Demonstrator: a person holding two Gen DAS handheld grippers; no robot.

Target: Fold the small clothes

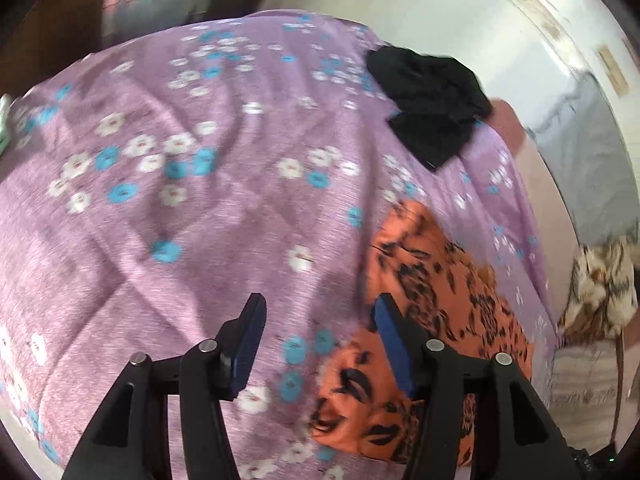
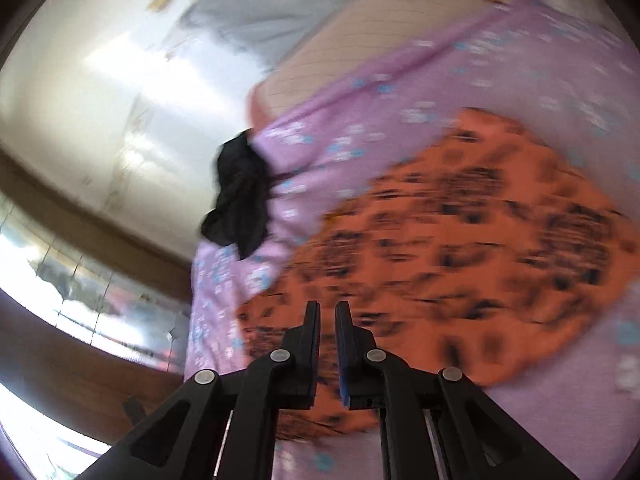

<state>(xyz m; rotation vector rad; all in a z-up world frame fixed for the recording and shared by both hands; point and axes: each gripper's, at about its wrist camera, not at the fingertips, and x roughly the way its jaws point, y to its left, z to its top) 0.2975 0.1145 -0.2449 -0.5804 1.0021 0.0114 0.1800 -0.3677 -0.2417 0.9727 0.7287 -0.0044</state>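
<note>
My left claw point(image 1: 318, 320) stands apart, empty, over the bed point(image 1: 180, 220). Right claw point(image 2: 328, 316) nearly together, apparently holding nothing; orange garment point(image 2: 460, 240) below, blurred.

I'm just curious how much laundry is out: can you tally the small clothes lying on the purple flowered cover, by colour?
Orange with black print: 1
Black: 1
Total: 2 small clothes on the purple flowered cover.

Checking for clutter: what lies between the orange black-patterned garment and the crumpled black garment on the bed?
Only bare purple flowered bedspread between orange black-patterned garment and crumpled black garment; clearest in left wrist view.
</note>
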